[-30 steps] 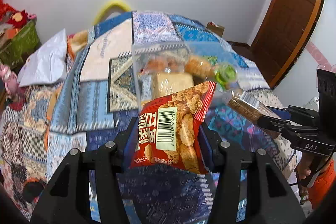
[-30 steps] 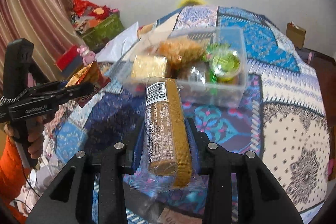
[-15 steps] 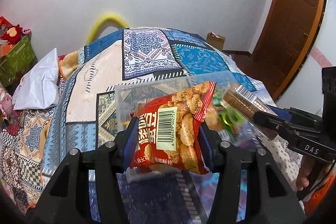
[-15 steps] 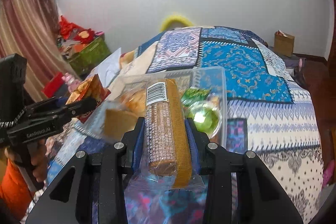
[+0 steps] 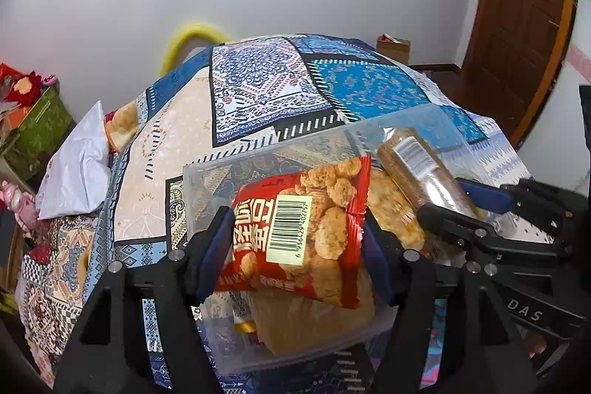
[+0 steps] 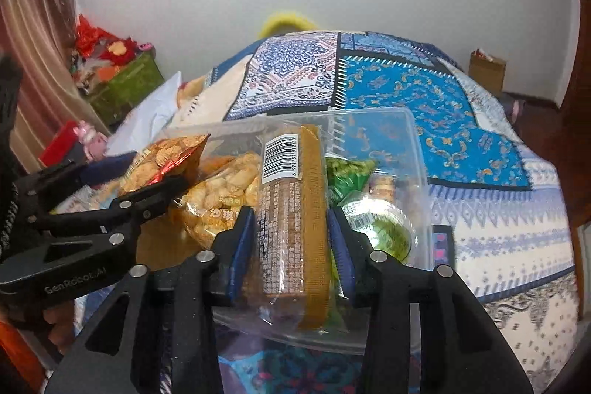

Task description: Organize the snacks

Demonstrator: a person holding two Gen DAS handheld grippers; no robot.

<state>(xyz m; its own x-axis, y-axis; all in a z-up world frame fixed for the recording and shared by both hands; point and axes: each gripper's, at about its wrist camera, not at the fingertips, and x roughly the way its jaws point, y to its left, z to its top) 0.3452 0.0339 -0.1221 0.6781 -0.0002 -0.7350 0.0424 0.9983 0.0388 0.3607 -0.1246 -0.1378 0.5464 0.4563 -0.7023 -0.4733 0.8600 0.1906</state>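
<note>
My left gripper point(image 5: 297, 231) is shut on a red snack bag point(image 5: 295, 235) with a barcode, held over the near left part of a clear plastic bin point(image 5: 207, 183). My right gripper point(image 6: 291, 228) is shut on a long brown cracker pack point(image 6: 291, 209), held over the middle of the same bin point(image 6: 413, 135). The cracker pack also shows in the left wrist view point(image 5: 424, 168), and the red bag in the right wrist view point(image 6: 162, 161). Inside the bin lie an orange snack bag point(image 6: 221, 194), a green pack point(image 6: 347, 172) and a green-lidded cup point(image 6: 384, 228).
The bin sits on a bed with a blue patchwork quilt point(image 5: 280, 87). A white pillow point(image 5: 74, 168) and green boxes point(image 5: 40, 124) are to the left. A wooden door point(image 5: 524, 17) is at right, and a cardboard box point(image 6: 487, 69) sits by the wall.
Both grippers have moved forward with their packs, from short of the bin to over it. The bin now fills the lower middle of both views.
</note>
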